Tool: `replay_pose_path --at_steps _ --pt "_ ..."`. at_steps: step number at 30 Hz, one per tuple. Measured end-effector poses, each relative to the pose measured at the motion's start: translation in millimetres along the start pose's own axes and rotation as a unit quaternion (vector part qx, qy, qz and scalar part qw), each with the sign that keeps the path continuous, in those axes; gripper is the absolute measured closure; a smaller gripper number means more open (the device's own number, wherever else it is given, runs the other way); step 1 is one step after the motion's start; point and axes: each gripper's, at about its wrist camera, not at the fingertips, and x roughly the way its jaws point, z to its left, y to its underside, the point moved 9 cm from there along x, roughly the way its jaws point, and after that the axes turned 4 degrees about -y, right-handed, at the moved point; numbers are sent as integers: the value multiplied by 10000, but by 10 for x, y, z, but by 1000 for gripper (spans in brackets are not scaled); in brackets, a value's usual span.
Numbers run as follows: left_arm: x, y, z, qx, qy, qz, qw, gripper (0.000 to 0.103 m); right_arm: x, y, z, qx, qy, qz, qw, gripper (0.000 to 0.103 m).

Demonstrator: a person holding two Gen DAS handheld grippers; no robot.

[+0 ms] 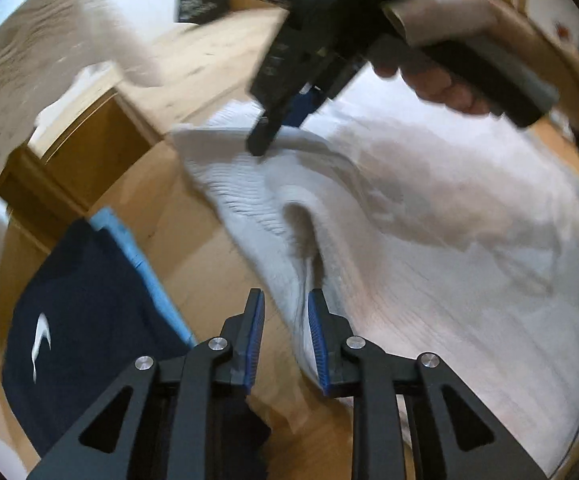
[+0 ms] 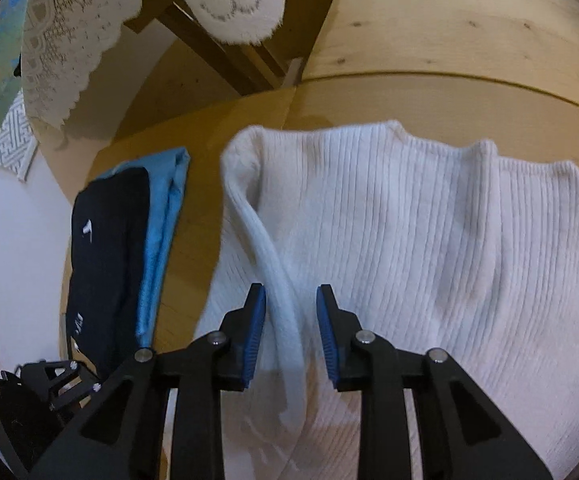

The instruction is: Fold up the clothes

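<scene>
Your left hand-held gripper (image 1: 285, 336) stands open, its jaws parted either side of a raised ridge at the near edge of the white sweater (image 1: 429, 240); the knit runs up between the pads without being pinched, as far as the blur lets you judge. Your right hand-held gripper (image 2: 291, 332) is open too, straddling a thick rolled hem or cuff (image 2: 277, 280) of the sweater (image 2: 429, 248), which spreads ahead and to the right of it across the tabletop (image 2: 449, 40).

The relation that counts: in both views the fold lies dead ahead, its long axis running away from the jaws along the fingers, so each gripper is already lined up to close on it; neither hand is clearly the nearer. In the left view the right hand-held gripper (image 1: 261, 140) sits at the far edge of the sweater, tips touching or just above it; you cannot tell which.

To the left of both, a navy garment (image 2: 105, 264) lies folded on a blue one (image 2: 165, 216), well apart from the sweater; likely already done.
</scene>
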Motion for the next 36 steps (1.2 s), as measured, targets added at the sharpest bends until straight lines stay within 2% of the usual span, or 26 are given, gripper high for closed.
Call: replay_pose_path --at_steps 1,5,9,12,15,16,17,21,24,28,33,36 --pt "39 -8 -42 133 -43 58 9999 80 27 -10 9 -21 -4 0 10000 77" --pt "28 -45 -189 274 228 39 9994 80 69 -23 47 -66 -3 62 10000 77" --pt "63 -231 -182 619 -121 42 9980 80 94 -20 73 -62 -2 102 9999 77" --pt "114 -278 -148 663 -223 70 9975 78 111 -18 88 -46 -11 121 9999 77" --pt "190 -293 -101 510 -181 115 9985 80 93 -1 47 -6 -56 128 9999 77" --pt "180 -283 -68 381 -159 89 9991 84 85 4 34 17 -84 123 9999 77" --pt "165 -267 -34 284 -160 71 9994 93 72 -4 -3 43 -128 116 9998 77" --pt "23 -166 152 -142 -211 -139 9996 94 -78 36 -256 185 -293 116 9993 77" --pt "-88 -80 308 -489 -121 -249 9984 94 -147 -17 -269 221 -301 24 9993 77" --pt "-76 5 421 -778 -90 -200 9967 94 -209 -138 -165 116 -381 -134 9991 76" --pt "170 99 416 -810 -35 7 9967 90 -89 -306 65 -259 -195 -192 9993 75" --pt "220 102 405 -757 -41 -30 9971 89 108 -369 125 -395 101 -106 9991 75"
